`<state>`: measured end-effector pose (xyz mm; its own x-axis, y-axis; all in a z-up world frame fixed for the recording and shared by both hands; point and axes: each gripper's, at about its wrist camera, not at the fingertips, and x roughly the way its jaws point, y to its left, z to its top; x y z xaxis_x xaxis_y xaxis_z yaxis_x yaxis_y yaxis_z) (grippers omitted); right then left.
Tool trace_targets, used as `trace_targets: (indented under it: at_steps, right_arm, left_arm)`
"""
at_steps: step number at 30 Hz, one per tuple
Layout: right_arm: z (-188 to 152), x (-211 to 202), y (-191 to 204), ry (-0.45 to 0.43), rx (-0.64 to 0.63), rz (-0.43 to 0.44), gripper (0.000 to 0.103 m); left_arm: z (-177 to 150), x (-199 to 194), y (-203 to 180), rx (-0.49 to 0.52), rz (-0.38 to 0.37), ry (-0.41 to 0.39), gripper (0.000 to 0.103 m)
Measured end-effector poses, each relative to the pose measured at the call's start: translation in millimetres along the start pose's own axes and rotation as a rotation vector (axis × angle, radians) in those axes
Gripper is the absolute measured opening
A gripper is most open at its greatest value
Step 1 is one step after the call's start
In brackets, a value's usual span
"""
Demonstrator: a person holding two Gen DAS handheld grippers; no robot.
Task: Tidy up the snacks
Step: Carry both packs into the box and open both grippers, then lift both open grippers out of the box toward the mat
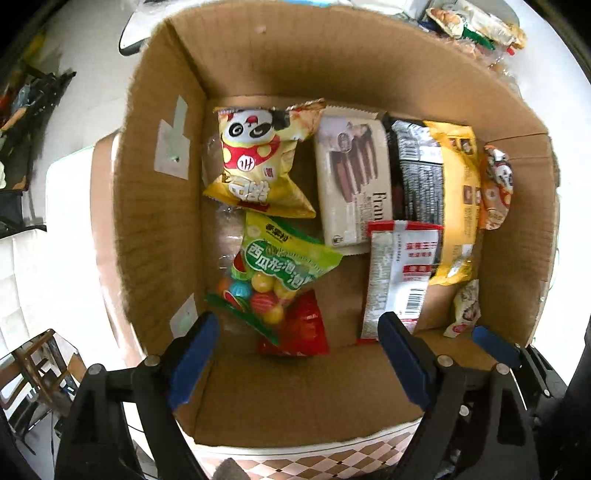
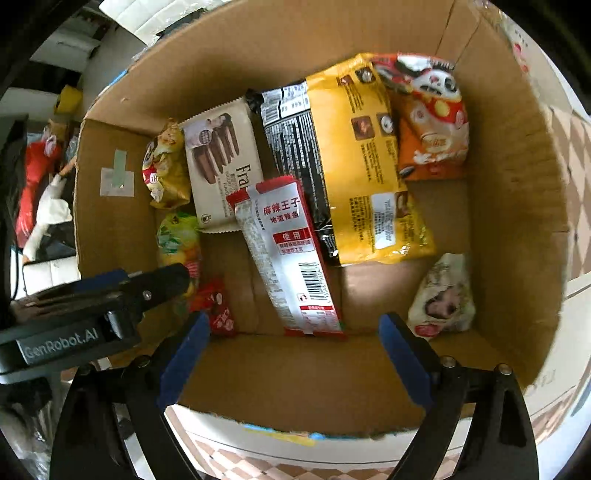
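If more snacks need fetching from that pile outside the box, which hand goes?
Probably the left: its view shows the loose snack packets lying just beyond the brown cardboard box. Both the left hand-held gripper and the right hand-held gripper are open and empty.

Bare floor of cardboard box (image 1: 258,398) between red packet (image 1: 308,328) and barcode packet (image 1: 397,277).

An open cardboard box (image 1: 162,206) holds the snacks lying flat on its floor: a yellow panda-print bag (image 1: 255,162) above a green gumball packet (image 1: 280,266) and a red packet (image 1: 306,328) along the left wall. Beside them lie a cream chocolate-stick pack (image 1: 351,184), a black-and-yellow bag (image 1: 443,199) partly overlapped by a red-and-white spicy strip packet (image 1: 399,273), an orange panda bag (image 1: 496,184) tilted against the right wall, and a small white packet (image 1: 465,310) near the front.
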<state>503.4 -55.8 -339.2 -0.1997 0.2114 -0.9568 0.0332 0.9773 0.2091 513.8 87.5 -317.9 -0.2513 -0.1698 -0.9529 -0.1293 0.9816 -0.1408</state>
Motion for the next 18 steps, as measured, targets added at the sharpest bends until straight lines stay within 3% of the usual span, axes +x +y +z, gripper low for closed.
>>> trace_targets:
  at_steps: [7,18]
  right_arm:
    - [-15,-29,3,-0.067,-0.041,-0.055,0.095]
    - [-75,-100,-7,-0.310,-0.111,-0.165,0.095]
  left_arm:
    - [-23,-33,-15,0.023,0.029,-0.102,0.088]
    - [-111,-109,-10,0.002,0.059,-0.444,0.088]
